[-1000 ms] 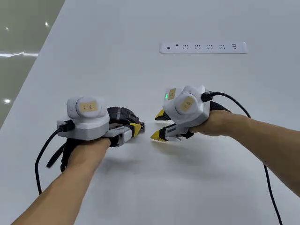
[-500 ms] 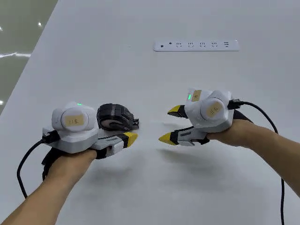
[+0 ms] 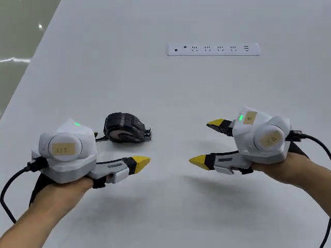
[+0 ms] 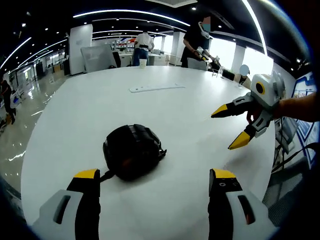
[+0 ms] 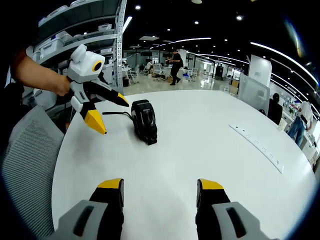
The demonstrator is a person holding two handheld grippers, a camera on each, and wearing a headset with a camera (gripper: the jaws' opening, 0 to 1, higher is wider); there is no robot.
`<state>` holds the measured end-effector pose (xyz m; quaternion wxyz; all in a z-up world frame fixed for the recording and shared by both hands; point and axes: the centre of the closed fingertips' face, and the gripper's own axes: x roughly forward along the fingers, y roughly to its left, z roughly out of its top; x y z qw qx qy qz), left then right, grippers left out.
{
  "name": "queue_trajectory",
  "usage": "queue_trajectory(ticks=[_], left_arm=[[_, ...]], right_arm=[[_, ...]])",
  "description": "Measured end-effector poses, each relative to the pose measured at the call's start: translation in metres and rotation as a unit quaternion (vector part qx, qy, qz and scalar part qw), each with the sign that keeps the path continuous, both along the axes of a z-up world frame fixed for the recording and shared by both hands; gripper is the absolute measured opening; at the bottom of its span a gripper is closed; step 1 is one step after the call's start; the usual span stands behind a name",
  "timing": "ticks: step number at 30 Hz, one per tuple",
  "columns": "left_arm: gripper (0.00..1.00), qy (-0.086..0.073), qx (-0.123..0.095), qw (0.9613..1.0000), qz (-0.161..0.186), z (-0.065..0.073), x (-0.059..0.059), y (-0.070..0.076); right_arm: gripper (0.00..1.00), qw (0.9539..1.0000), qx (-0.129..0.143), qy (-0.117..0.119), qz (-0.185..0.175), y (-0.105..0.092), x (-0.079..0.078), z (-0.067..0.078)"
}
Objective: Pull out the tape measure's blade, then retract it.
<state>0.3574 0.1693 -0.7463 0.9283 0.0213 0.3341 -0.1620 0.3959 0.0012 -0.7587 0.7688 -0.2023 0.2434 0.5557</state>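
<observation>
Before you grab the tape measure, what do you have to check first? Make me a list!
1. The tape measure lies free on the table, with neither gripper touching it: ok.
2. The left gripper is open, with the tape measure just ahead of its jaws: ok.
3. The right gripper is open: ok.
4. The pull hook sits against the case, facing the right gripper: ok.
5. Whether the tape measure is locked: cannot tell.
</observation>
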Motion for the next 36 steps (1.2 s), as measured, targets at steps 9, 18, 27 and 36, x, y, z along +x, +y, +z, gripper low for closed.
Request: queue_trajectory(ticks=[9,18,27,36], left_arm=[[0.95,-0.023,0.002,0.999,-0.038,0.009,-0.018,-0.001],[0.96,-0.033,-0.001,0.998,-0.054,0.014,-0.035,0.0],[0.99,-0.035,-0.001,0.9973,-0.065,0.018,-0.052,0.008],[0.99,-0.042,0.003,0.9963,-0.075,0.023,-0.064,0.013]], right_arm=[[0.66,0.9989,0.02,-0.007,-0.041,-0.03,-0.013,0.008],[0.75,0.9966,0.034,-0.004,-0.074,-0.056,-0.032,0.012],[0.83,0.9936,0.042,-0.003,-0.105,-0.081,-0.046,0.015],[0.92,0.9894,0.069,-0.001,-0.127,-0.087,-0.055,0.027]])
